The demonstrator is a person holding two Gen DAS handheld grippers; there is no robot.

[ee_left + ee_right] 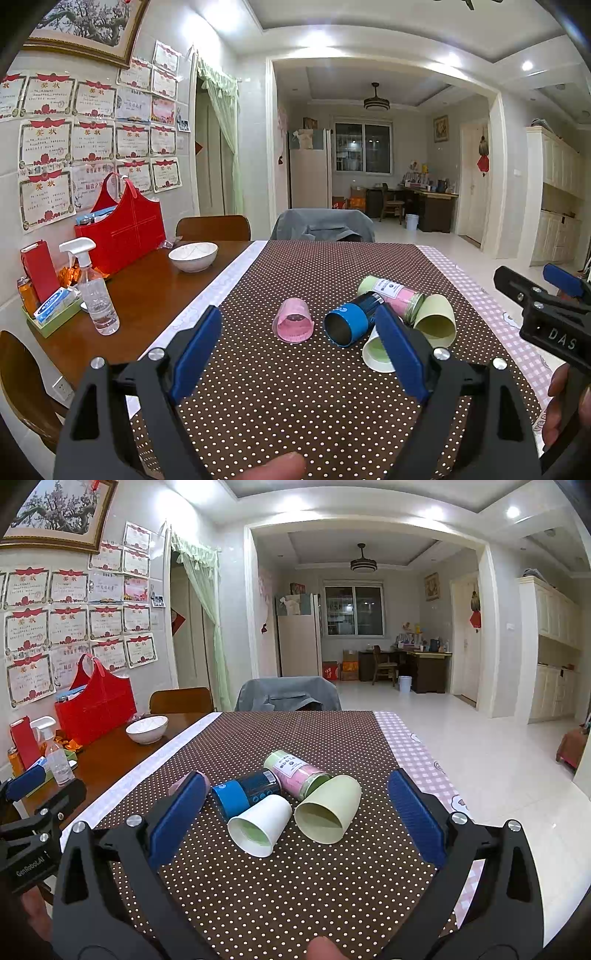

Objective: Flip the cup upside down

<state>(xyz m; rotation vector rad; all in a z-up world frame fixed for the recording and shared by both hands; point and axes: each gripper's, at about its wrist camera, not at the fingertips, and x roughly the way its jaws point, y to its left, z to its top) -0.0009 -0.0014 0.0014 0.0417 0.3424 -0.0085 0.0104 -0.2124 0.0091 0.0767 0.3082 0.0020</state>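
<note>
Five containers on sides, polka-dot tablecloth [295, 886]: pink cup [293, 320], blue can [245, 792], white paper cup [258, 825], green cup [328, 814], pink jar [295, 771]. Left gripper [299, 354], right gripper [295, 819]: jaws spread, nothing held, prob. lined up for pickup.

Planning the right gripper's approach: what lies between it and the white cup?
Only bare dotted tablecloth lies between the right gripper and the white cup, per the right wrist view.

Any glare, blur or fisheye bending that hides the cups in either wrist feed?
Left wrist: sharp, edges bent and vignetted; ceiling lights blown out; the left gripper finger covers part of the white paper cup. Right wrist: same bending, cups clear, pink cup mostly hidden behind the right gripper finger.
</note>
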